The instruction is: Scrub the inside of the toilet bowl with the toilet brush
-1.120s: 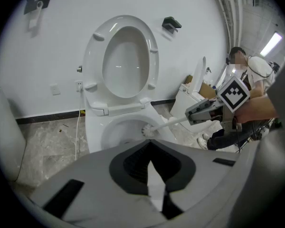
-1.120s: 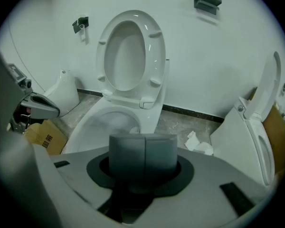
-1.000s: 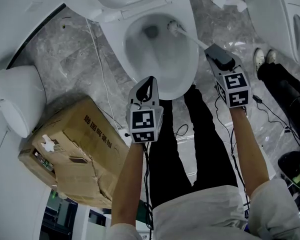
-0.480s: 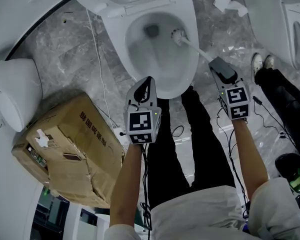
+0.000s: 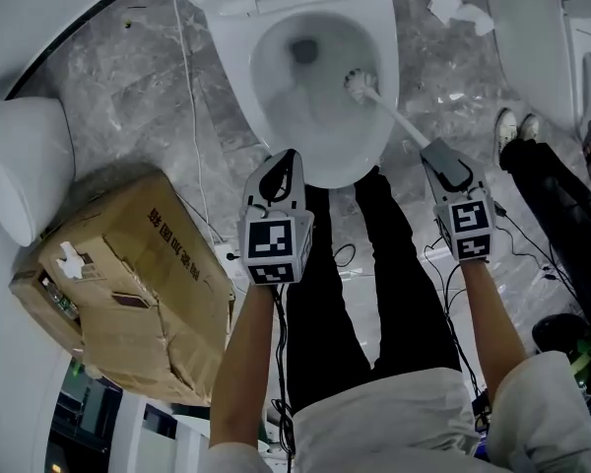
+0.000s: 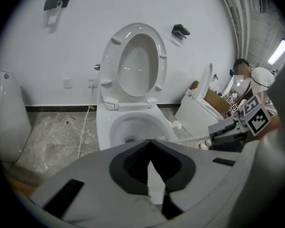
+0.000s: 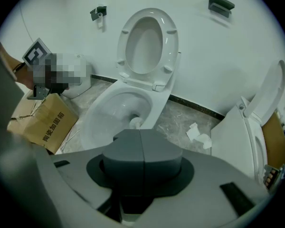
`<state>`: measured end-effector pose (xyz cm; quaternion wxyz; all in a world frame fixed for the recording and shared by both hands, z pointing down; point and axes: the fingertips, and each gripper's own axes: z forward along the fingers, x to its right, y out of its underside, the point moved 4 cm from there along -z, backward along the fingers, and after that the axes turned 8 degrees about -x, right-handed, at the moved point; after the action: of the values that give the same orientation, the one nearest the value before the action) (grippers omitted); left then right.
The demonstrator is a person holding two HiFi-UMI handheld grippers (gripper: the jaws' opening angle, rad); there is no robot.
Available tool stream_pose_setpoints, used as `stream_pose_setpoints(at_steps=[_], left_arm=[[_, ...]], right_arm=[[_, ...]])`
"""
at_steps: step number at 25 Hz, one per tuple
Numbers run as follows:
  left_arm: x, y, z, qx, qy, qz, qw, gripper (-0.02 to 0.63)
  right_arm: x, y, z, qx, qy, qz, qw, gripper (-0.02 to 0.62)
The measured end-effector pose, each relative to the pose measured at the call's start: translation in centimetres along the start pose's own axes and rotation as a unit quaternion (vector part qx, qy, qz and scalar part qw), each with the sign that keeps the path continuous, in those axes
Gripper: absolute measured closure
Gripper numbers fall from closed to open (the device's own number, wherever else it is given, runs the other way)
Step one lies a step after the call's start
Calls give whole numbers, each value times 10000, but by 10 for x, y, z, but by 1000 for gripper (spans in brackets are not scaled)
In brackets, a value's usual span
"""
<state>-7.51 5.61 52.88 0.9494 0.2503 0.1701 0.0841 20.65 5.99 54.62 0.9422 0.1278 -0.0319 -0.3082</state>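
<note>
The white toilet bowl stands open at the top of the head view. A white toilet brush has its head against the bowl's inner right wall, and its handle slants down to my right gripper, which is shut on it. In the right gripper view the brush head shows just past the closed right gripper; the handle is hidden. My left gripper hangs shut and holds nothing, just in front of the bowl's front rim. The left gripper view shows the left gripper, the bowl and the brush handle.
A cardboard box lies on the floor at the left, next to a white fixture. A second toilet stands at the right, with crumpled paper near it. A thin cable runs across the marble floor. The lid is raised.
The brush head has slid along the bowl's right wall toward the front rim, and my right gripper has drawn back with it. The left gripper has shifted only slightly.
</note>
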Motion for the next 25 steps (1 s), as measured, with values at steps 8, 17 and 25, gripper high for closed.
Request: stream_pose_setpoints(at_steps=[8,17,25], left_arm=[[-7,0,-3,51,-61,-43,10000,586],[-7,0,-6,24,61,127,9999,586],[-9,10,-7,-72,126,236,9996,586]], right_arm=[[-24,26,-13,-244,-147,-64,9996,420],[-52,50,-23,-424,-351,68,9985,420],[-70,56,-28,-486,-528,318,9969,422]])
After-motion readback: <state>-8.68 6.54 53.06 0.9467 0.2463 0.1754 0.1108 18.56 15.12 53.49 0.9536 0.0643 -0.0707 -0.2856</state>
